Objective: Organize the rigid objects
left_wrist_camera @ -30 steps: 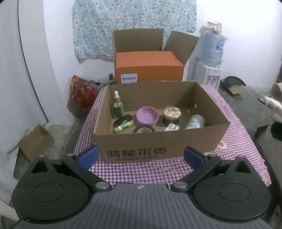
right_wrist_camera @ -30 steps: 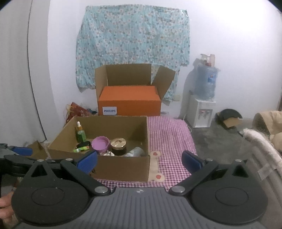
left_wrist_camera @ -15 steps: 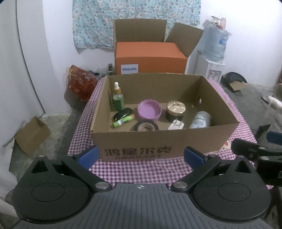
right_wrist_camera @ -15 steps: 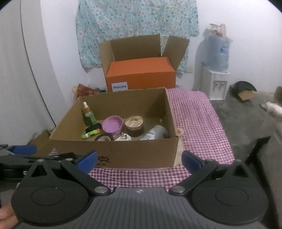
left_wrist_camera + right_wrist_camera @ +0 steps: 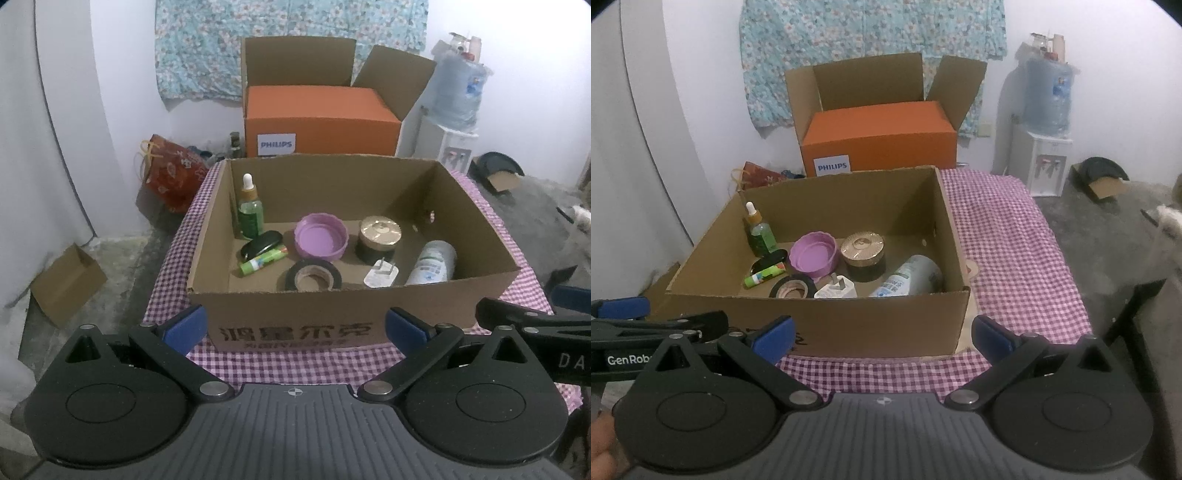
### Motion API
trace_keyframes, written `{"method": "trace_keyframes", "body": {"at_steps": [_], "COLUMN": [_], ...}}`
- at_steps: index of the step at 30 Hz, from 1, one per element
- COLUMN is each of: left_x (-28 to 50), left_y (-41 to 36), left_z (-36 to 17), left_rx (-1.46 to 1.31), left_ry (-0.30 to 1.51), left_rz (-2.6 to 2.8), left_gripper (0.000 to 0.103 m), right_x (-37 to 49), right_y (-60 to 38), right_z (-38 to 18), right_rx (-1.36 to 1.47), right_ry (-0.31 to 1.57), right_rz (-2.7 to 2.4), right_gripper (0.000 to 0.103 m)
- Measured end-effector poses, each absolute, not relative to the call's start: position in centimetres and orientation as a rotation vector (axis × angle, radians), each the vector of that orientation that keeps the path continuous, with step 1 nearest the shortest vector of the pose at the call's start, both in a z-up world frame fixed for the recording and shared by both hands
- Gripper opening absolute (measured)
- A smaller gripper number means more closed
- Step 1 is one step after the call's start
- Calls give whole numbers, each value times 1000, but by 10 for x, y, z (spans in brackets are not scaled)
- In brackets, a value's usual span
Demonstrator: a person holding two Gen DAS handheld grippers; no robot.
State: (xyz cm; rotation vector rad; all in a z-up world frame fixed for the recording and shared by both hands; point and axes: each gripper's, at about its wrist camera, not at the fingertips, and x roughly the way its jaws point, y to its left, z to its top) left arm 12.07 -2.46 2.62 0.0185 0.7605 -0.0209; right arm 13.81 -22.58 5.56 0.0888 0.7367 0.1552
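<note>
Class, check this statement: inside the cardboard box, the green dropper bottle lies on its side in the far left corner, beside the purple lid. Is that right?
Not quite. The green dropper bottle stands upright, not on its side, as the left wrist view shows. It is indeed in the far left corner of the cardboard box, with the purple lid nearby.

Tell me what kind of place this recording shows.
Probably a room in a home: a water dispenser, a floral cloth hung on the wall, and a checked tablecloth under the cardboard box.
</note>
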Motion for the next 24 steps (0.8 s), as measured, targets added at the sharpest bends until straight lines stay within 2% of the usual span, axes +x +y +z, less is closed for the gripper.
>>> {"method": "trace_keyframes", "body": {"at_steps": [24], "left_x": [123], "left_y": [-26], "left_z": [26], "left_rx": [31], "left_ry": [756], "left_rz": [-7], "left_gripper": [103], "right_x": [145], "right_y": [-227], "right_z": [54], "right_rx": [84], "right_ry": [737], "right_rz": [156], "right_gripper": [103]}}
